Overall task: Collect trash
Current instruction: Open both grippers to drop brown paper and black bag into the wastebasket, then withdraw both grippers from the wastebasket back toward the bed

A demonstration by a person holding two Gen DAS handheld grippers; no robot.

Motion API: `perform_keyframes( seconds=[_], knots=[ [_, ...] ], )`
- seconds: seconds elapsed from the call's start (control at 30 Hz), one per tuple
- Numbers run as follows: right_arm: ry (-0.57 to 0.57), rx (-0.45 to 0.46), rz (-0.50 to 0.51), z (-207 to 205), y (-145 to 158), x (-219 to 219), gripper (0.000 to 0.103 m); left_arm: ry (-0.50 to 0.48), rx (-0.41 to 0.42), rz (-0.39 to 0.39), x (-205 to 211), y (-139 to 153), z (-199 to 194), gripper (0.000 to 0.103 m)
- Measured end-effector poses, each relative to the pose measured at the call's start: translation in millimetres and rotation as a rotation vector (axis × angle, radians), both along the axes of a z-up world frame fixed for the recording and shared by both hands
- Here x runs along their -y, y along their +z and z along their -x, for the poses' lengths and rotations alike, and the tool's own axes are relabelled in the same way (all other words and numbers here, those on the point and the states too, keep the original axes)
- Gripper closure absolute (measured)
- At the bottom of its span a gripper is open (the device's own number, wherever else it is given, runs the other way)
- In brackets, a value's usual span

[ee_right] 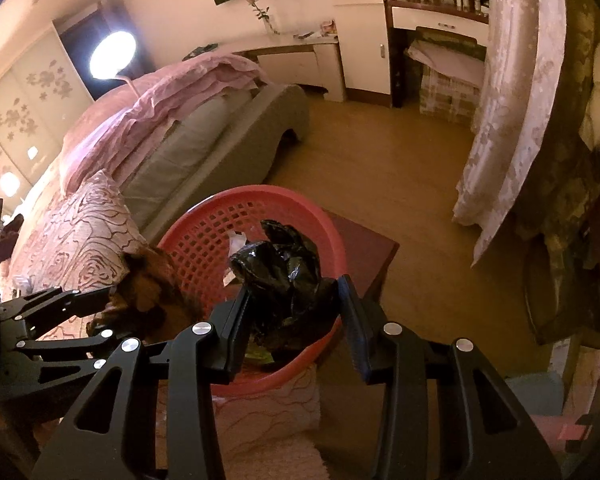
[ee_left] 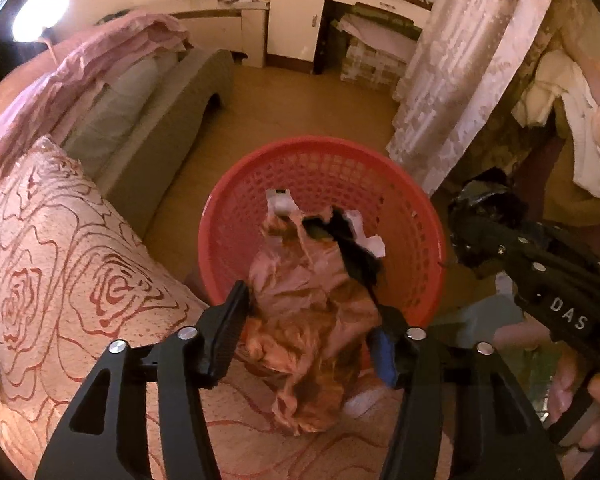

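Note:
A red mesh waste basket (ee_left: 404, 200) stands on the floor beside the bed; it also shows in the right wrist view (ee_right: 204, 236). My left gripper (ee_left: 314, 332) is shut on a crumpled pinkish-brown plastic bag (ee_left: 308, 320), held over the basket's near rim. White paper scraps (ee_left: 280, 204) lie inside the basket. My right gripper (ee_right: 294, 316) is shut on a crumpled black plastic bag (ee_right: 284, 268), held above the basket's right side. The right gripper with the black bag also shows in the left wrist view (ee_left: 488, 216). The left gripper with its bag shows in the right wrist view (ee_right: 112, 312).
A bed with a rose-patterned cover (ee_left: 60, 264) lies left of the basket. A dark red low table (ee_right: 368, 256) stands behind the basket. A lace curtain (ee_left: 452, 72) hangs to the right. Bare wooden floor (ee_right: 400, 168) stretches toward a white cabinet (ee_right: 360, 36).

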State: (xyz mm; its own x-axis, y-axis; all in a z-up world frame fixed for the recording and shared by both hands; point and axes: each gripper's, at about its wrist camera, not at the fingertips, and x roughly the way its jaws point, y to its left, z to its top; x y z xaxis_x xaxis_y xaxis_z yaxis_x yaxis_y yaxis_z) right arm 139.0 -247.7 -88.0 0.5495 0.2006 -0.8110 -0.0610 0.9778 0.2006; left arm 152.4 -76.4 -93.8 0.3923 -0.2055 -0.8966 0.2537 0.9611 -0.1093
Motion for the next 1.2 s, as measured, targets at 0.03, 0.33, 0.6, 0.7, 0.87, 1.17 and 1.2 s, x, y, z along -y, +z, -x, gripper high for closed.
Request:
perform_keyframes(
  seconds=[0.03, 0.33, 0.6, 0.7, 0.87, 1.17, 1.2],
  knots=[
    [0.002, -0.004, 0.001, -1, -1, -1, 0.063, 0.003, -0.001, 0.003, 0, 0, -1, 0.044],
    [0.026, -0.032, 0.005, -3, -12, -9, 0.063, 0.081, 0.025, 0.024, -28, 16, 4, 0.037],
    [0.062, -0.053, 0.005, -12, -22, -26, 0.042, 0.139, 0.051, 0.01, -48, 25, 13, 0.037],
    [0.069, -0.051, -0.005, -13, -22, -31, 0.037, 0.15, 0.055, 0.008, -53, 26, 14, 0.037],
    [0.062, -0.047, -0.003, -10, -20, -29, 0.035, 0.17, 0.057, 0.013, -59, 27, 16, 0.037],
    [0.008, -0.017, 0.016, 6, -11, -12, 0.033, 0.185, 0.057, 0.003, -63, 24, 23, 0.036],
    [0.007, -0.016, 0.018, 7, -11, -12, 0.033, 0.186, 0.058, 0.002, -63, 24, 24, 0.036]
  ],
)
